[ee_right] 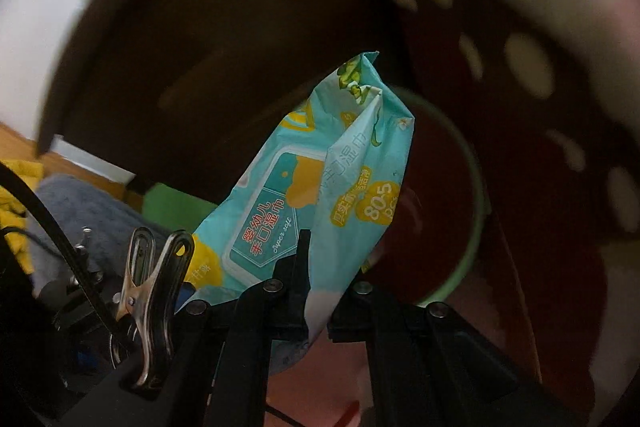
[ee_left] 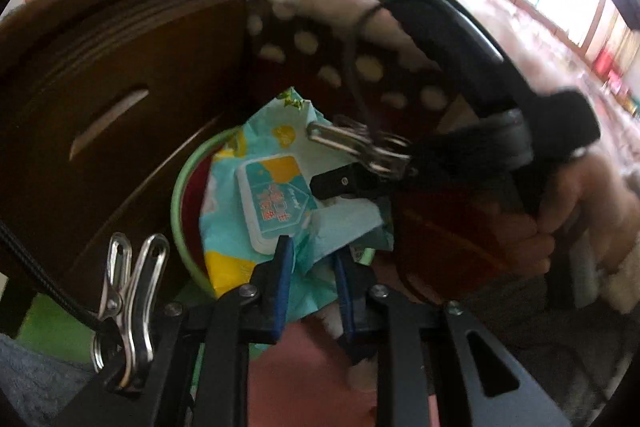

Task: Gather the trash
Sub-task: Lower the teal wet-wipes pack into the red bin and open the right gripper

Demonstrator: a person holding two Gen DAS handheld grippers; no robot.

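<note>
The right gripper (ee_right: pixel 318 291) squeezes the blue wipes pack (ee_right: pixel 320 187) tight and holds it over the green-rimmed bin (ee_right: pixel 478 195). The left gripper (ee_left: pixel 314 267) has narrow jaws around the pack's (ee_left: pixel 276 203) lower edge; I cannot tell if they pinch it.

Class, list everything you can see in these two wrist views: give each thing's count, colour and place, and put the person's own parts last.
Crumpled teal and yellow wet-wipes packet: one, over the bin's mouth, pinched by both grippers.
Round green-rimmed bin: one, dark red inside, on the floor beside the cabinet.
Dark brown wooden cabinet: one, left of the bin.
Dark red cloth with white dots: one, behind the bin.
Left gripper: black, blue pads on the packet.
Right gripper: black, clamping the packet.
Hand: one, holding the right gripper.
</note>
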